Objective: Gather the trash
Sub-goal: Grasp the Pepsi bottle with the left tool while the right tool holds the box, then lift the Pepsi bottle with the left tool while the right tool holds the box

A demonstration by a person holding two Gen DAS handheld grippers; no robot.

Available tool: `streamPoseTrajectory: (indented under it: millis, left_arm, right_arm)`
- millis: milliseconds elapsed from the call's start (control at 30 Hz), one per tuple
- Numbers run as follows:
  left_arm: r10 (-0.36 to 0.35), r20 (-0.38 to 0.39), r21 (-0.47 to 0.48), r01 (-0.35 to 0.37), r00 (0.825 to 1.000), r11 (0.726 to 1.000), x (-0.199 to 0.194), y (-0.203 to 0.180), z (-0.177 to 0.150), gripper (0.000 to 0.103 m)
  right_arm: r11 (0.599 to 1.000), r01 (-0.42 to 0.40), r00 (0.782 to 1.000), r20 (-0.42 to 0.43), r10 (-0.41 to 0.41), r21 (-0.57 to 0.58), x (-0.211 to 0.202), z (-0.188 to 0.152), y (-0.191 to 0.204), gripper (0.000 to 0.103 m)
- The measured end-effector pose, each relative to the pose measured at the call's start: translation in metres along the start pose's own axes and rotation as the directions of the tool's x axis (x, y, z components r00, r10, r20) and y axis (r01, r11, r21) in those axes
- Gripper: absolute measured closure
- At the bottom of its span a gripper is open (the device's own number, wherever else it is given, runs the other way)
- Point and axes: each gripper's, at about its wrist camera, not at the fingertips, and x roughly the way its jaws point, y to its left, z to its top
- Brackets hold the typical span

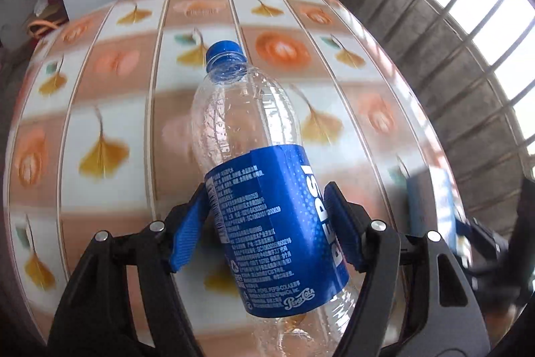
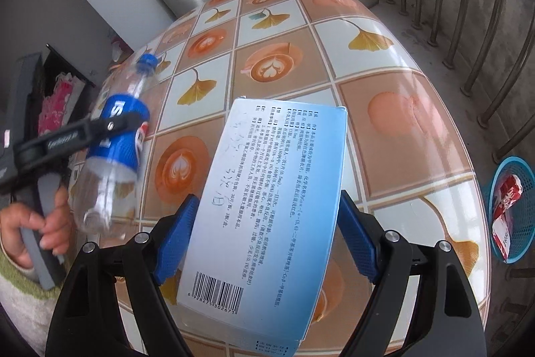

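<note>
Left view: counter pattern motion-blurred; bottle base cut off at frame bottom. Left tool clamped on the empty Pepsi bottle at its blue label, pads pressing both sides, bottle lifted clear of the counter, cap up and away. Right view: right tool gripping a pale blue printed box across its width, above the counter; near end hidden behind the tool. Blue basket on the floor at far right, cut by the frame edge, red wrapper inside.

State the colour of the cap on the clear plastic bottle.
Blue, matching the label; the cap on the clear plastic bottle shows best in the left wrist view.
</note>
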Motion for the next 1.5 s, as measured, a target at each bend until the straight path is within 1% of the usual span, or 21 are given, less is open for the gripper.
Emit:
streamPoseTrajectory:
  millis: [167, 267, 333, 367, 433, 467, 567, 667, 767, 1133, 1333, 1500]
  left_arm:
    - [-0.056, -0.023, -0.083, 0.054, 0.998, 0.995, -0.026, 0.006, -0.066, 0.038]
    - [-0.059, -0.034, -0.128, 0.054, 0.998, 0.990, -0.036, 0.005, -0.095, 0.038]
    - [-0.038, -0.033, -0.134, 0.033, 0.999, 0.990, -0.037, 0.006, -0.106, 0.029]
    - [-0.018, -0.028, -0.137, 0.014, 0.999, 0.990, -0.038, 0.008, -0.109, 0.021]
    - [-0.008, 0.001, -0.145, 0.008, 1.000, 0.989, -0.039, 0.013, -0.112, 0.017]
    - [-0.008, 0.009, -0.139, 0.009, 1.000, 0.990, -0.038, 0.015, -0.111, 0.014]
    - [0.027, -0.011, -0.096, -0.028, 1.000, 0.995, -0.032, 0.010, -0.106, 0.009]
    - [0.047, -0.001, -0.049, -0.047, 0.999, 0.998, -0.029, 0.004, -0.105, 0.009]
    - [0.048, 0.025, -0.057, -0.047, 0.999, 0.997, -0.030, 0.005, -0.106, 0.009]
    - [-0.012, 0.095, -0.047, 0.016, 0.995, 0.999, -0.033, 0.012, -0.113, 0.009]
    - [-0.075, 0.098, -0.085, 0.084, 0.992, 0.993, -0.036, 0.021, -0.111, 0.009]
    - [-0.109, 0.105, -0.079, 0.117, 0.989, 0.990, -0.037, 0.024, -0.113, 0.009]
  right_arm:
    - [1.000, 0.005, 1.000, -0.008, -0.005, -0.013, -0.002, -0.008, 0.002, 0.024]
    - [1.000, 0.013, 1.000, -0.005, -0.013, -0.026, -0.004, -0.013, 0.003, 0.024]
    - [0.999, 0.017, 1.000, -0.004, -0.017, -0.027, -0.004, -0.015, 0.004, 0.024]
    - [1.000, 0.017, 1.000, -0.004, -0.017, -0.022, -0.004, -0.015, 0.004, 0.024]
    - [1.000, 0.015, 1.000, -0.007, -0.015, -0.014, -0.005, -0.015, 0.004, 0.024]
    - [1.000, 0.014, 1.000, -0.007, -0.014, -0.012, -0.005, -0.016, 0.004, 0.024]
    - [1.000, 0.014, 1.000, -0.008, -0.014, -0.009, -0.006, -0.018, 0.004, 0.024]
    - [1.000, 0.013, 1.000, -0.006, -0.013, -0.008, -0.007, -0.019, 0.004, 0.024]
    - [1.000, 0.011, 1.000, -0.006, -0.011, -0.008, -0.007, -0.020, 0.004, 0.024]
    - [1.000, 0.003, 1.000, -0.005, -0.003, -0.005, -0.007, -0.021, 0.003, 0.023]
    - [1.000, 0.002, 1.000, -0.004, -0.002, -0.009, -0.007, -0.020, 0.003, 0.023]
    - [1.000, 0.000, 1.000, -0.004, 0.000, -0.009, -0.007, -0.020, 0.003, 0.023]
